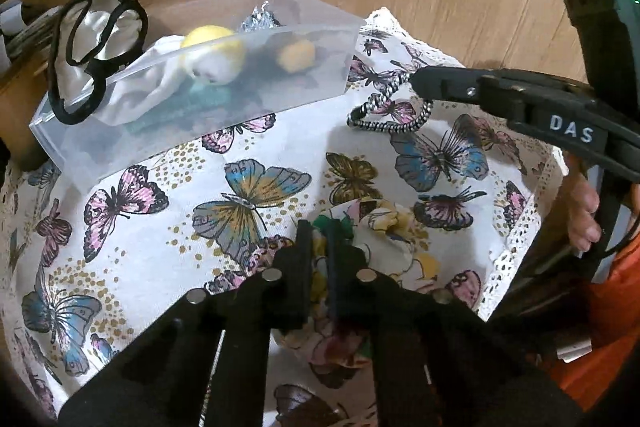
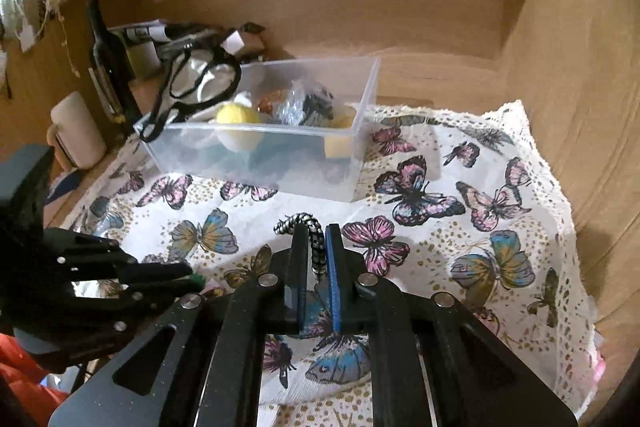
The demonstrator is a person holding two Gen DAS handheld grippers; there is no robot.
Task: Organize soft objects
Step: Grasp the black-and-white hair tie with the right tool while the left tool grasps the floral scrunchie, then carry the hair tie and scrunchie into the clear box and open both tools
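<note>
My left gripper (image 1: pixel 319 227) is shut on a floral cloth (image 1: pixel 384 227) bunched on the butterfly tablecloth (image 1: pixel 160 227). My right gripper (image 2: pixel 317 233) is shut on a black-and-white braided cord (image 2: pixel 316 247); in the left wrist view the cord (image 1: pixel 384 111) loops on the cloth from the right gripper (image 1: pixel 416 77). A clear plastic box (image 1: pixel 200 131) at the back holds a yellow ball (image 1: pixel 216 43), a yellow pompom (image 1: pixel 297 55), white fabric and foil. The box also shows in the right wrist view (image 2: pixel 320 183), and the left gripper (image 2: pixel 188 273) at lower left.
A black elastic band (image 1: pixel 96 59) drapes over the box's left end. A dark bottle (image 2: pixel 108 67) and a white mug (image 2: pixel 78 131) stand left of the box. Wooden walls (image 2: pixel 560 67) enclose the back and right. The tablecloth's lace edge (image 2: pixel 560 227) runs along the right.
</note>
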